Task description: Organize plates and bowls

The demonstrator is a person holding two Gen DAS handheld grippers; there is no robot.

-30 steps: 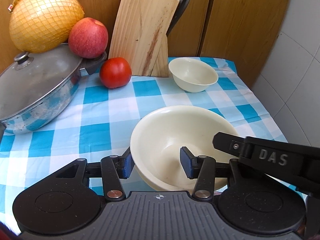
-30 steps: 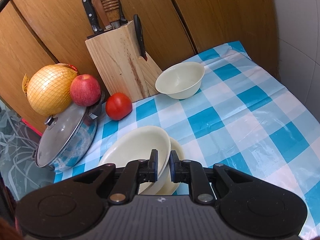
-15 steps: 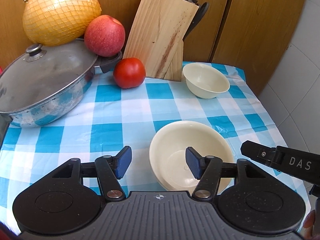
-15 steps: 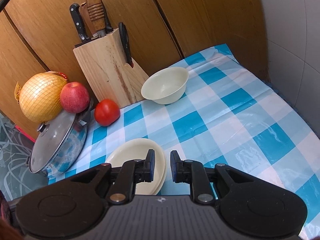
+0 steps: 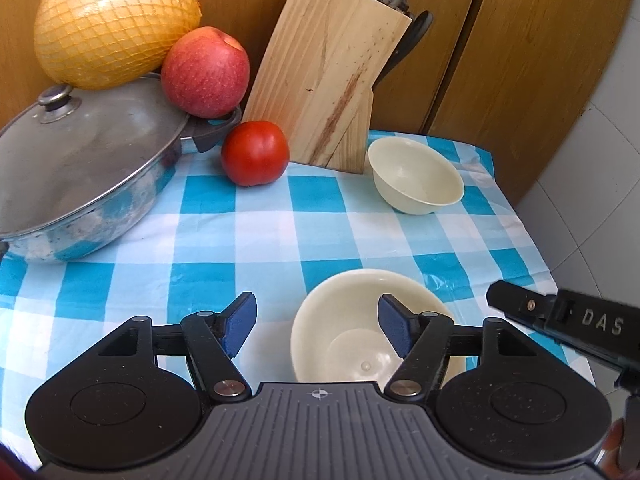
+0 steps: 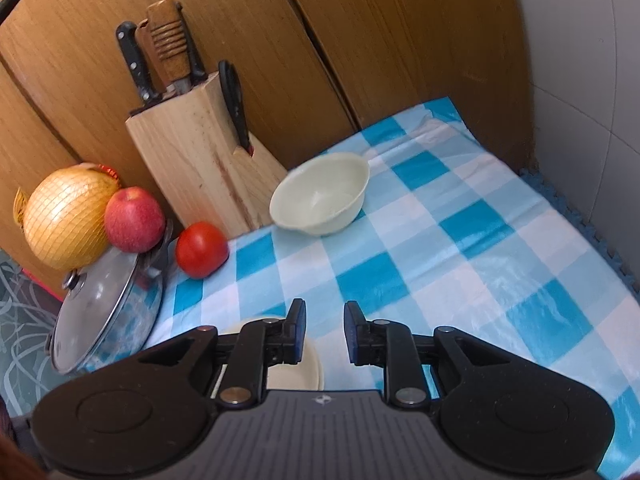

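While both grippers are hovering released, jaws just widening with nothing pressed, two bowls are sitting on the desk (image 5: 272,236): one bowl (image 5: 360,336) under the left gripper (image 5: 318,322), another (image 5: 416,176) beside the knife block (image 5: 328,72); right gripper (image 6: 323,330) alongside.

surface: checked tablecloth (image 5: 260,240) | on it: pot (image 5: 80,184); tomato (image 5: 255,153); knife block (image 5: 324,80); far bowl (image 5: 416,176); near bowls (image 5: 352,344), apparently stacked

Wooden cabinet doors (image 6: 360,40) back the checked tablecloth (image 6: 460,264); white tiled wall (image 6: 592,80) beside.
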